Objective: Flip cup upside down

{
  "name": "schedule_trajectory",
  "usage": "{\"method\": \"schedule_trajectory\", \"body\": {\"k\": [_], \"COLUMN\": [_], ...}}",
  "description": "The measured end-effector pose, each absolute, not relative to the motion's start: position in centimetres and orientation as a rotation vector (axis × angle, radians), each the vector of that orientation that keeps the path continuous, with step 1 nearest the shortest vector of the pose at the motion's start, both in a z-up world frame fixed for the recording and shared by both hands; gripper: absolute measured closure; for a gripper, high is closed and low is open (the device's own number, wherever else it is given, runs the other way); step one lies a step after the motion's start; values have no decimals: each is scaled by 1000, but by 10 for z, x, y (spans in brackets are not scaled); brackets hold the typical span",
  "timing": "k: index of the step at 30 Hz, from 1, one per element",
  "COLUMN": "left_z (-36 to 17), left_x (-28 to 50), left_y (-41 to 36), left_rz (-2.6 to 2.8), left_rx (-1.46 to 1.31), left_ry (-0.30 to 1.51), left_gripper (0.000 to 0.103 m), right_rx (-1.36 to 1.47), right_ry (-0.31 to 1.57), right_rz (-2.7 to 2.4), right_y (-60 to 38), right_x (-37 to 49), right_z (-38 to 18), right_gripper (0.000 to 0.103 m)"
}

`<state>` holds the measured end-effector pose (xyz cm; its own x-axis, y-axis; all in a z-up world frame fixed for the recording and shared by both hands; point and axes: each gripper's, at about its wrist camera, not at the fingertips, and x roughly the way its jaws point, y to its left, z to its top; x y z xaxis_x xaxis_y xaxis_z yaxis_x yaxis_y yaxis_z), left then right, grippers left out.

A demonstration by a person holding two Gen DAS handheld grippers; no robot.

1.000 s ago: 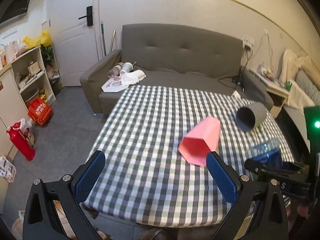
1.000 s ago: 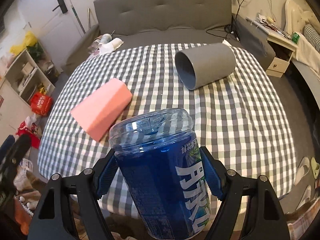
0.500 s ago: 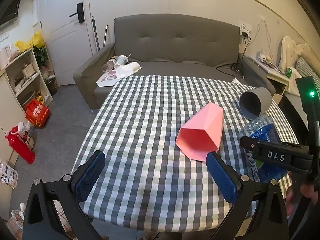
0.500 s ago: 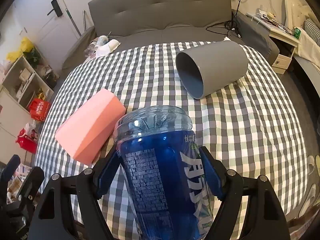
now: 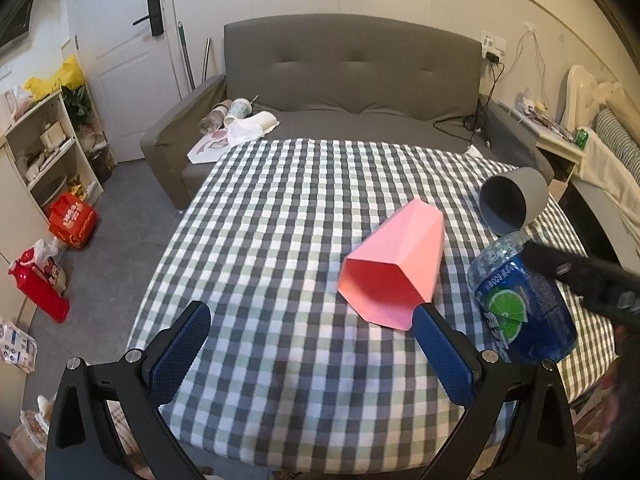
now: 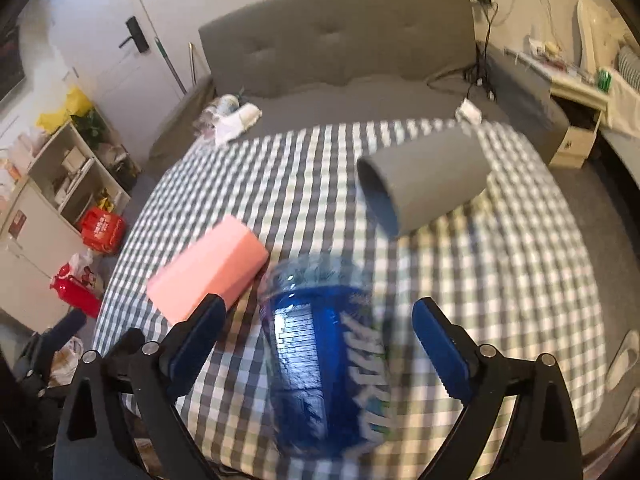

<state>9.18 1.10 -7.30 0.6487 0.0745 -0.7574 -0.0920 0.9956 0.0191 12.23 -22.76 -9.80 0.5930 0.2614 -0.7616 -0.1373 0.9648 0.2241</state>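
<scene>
A blue see-through cup with a printed label stands on the checked tablecloth, its ribbed closed end up. My right gripper is open around it, with a gap on each side of the cup. In the left wrist view the blue cup stands at the right, and the right gripper's black body is beside it. A pink faceted cup lies on its side just beyond my open, empty left gripper. A grey cup lies on its side farther right.
The table with the checked cloth stands in front of a grey sofa holding bottles and paper. A shelf unit, a red bag and a red bottle stand on the floor at the left. A bedside cabinet is at the right.
My right gripper has opened and let go of the blue cup, which now stands on the cloth by itself. The right wrist view is blurred by motion. The left gripper stays open.
</scene>
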Motion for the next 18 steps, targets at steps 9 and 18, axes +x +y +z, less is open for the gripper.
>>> {"method": "schedule_trajectory", "body": {"k": [9, 18], "left_z": [-60, -49], "left_x": [90, 112], "left_y": [-21, -78], "left_rz": [71, -40], "left_rx": [-54, -59], "left_ry": [899, 987], "left_gripper": [0, 0], "right_rx": [-29, 3], "right_ry": [773, 749], "right_rz": [241, 212], "right_y": [-286, -335], "right_x": [86, 72], "right_z": [-67, -64], "right_gripper": [8, 8]}}
